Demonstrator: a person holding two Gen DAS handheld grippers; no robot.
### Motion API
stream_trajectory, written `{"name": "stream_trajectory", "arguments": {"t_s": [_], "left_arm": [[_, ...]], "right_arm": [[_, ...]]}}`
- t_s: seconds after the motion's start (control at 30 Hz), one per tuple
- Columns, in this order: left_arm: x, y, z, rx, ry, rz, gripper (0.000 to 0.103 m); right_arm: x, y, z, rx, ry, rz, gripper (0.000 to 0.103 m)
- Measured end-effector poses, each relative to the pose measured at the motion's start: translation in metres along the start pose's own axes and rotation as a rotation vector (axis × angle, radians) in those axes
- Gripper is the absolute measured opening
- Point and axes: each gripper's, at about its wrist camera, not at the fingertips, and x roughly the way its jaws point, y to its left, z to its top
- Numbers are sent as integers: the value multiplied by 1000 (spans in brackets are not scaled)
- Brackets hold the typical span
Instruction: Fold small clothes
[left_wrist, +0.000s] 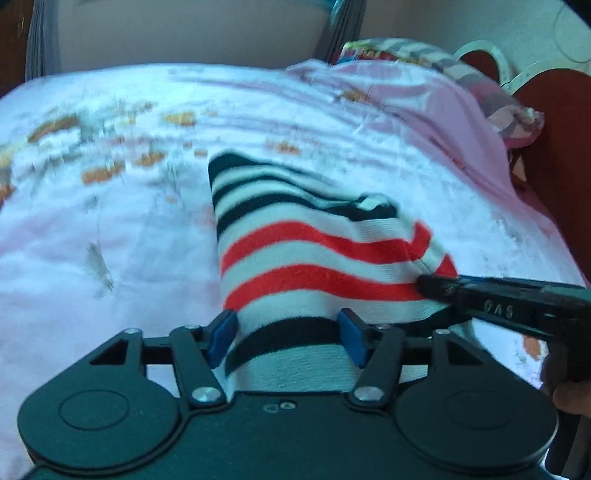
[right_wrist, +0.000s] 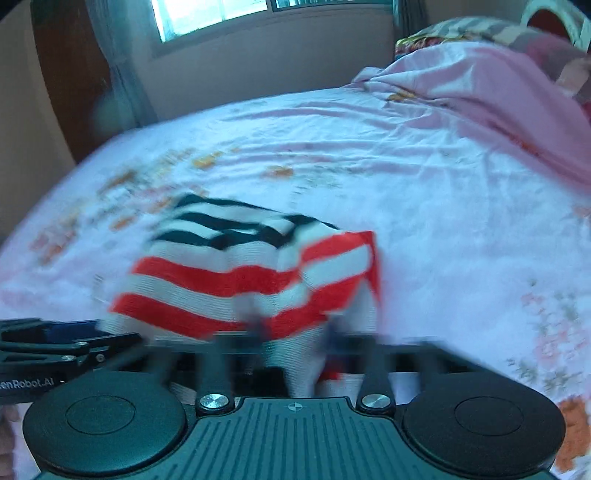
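A small knitted garment (left_wrist: 314, 258) with red, white and black stripes lies bunched on the bed, its near end raised. In the left wrist view my left gripper (left_wrist: 287, 332) stands open; its blue pads (left_wrist: 221, 336) flank the garment's near black stripe without squeezing it. My right gripper (left_wrist: 428, 286) comes in from the right, shut on the garment's right edge. In the blurred right wrist view the garment (right_wrist: 240, 273) hangs from my right gripper (right_wrist: 295, 332), pinched between its fingers. My left gripper (right_wrist: 55, 332) shows at the left edge.
A white and pink flowered sheet (left_wrist: 110, 240) covers the bed. A pink blanket (left_wrist: 424, 122) and a patterned pillow (left_wrist: 509, 114) are heaped at the far right by a reddish headboard (left_wrist: 554, 166). A window (right_wrist: 210, 14) and curtain stand behind the bed. A hand (left_wrist: 572, 398) holds the right gripper.
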Motion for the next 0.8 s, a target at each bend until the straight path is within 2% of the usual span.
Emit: {"name": "stream_trajectory", "arguments": {"t_s": [0.07,0.2,0.23,0.3,0.33,0.4,0.43,0.5,0.57,0.63,0.67,0.73,0.8], "left_arm": [[-3,-4,0,3,-33,11,59],[-7,-13,5,35,-101,16,58],[-3,-13,6,31,-91,19,59],[14,-11,2,0,-16,45,63],[15,-12,-1,11,-16,53,65],[11,-11,-5,24,-32,46,65],[8,-8,-3,3,-29,33,64],[-3,-2,0,-28,-37,7,60],[-14,-4,4,-7,-77,31,59],[-19,-4,6,7,-101,51,58],[-16,-3,6,4,-84,47,58],[-9,-1,0,6,-51,52,64],[1,2,-4,-6,-23,52,65]], "right_arm": [[-4,-8,3,33,-40,20,15],[-23,4,10,-110,-167,-24,15],[-19,2,9,-113,-158,-45,15],[9,-11,3,-59,-2,-44,15],[17,-16,-5,-31,35,-35,22],[8,-19,-8,-14,-8,-73,44],[2,-20,-7,-4,-29,-72,47],[-16,-25,-4,22,-84,-72,46],[-34,-23,-1,35,-133,-35,46],[-44,-8,2,-12,-163,7,46],[-50,-1,-1,-28,-179,14,46],[-51,10,-13,-50,-165,49,46],[-34,16,-32,-100,-82,39,46]]}}
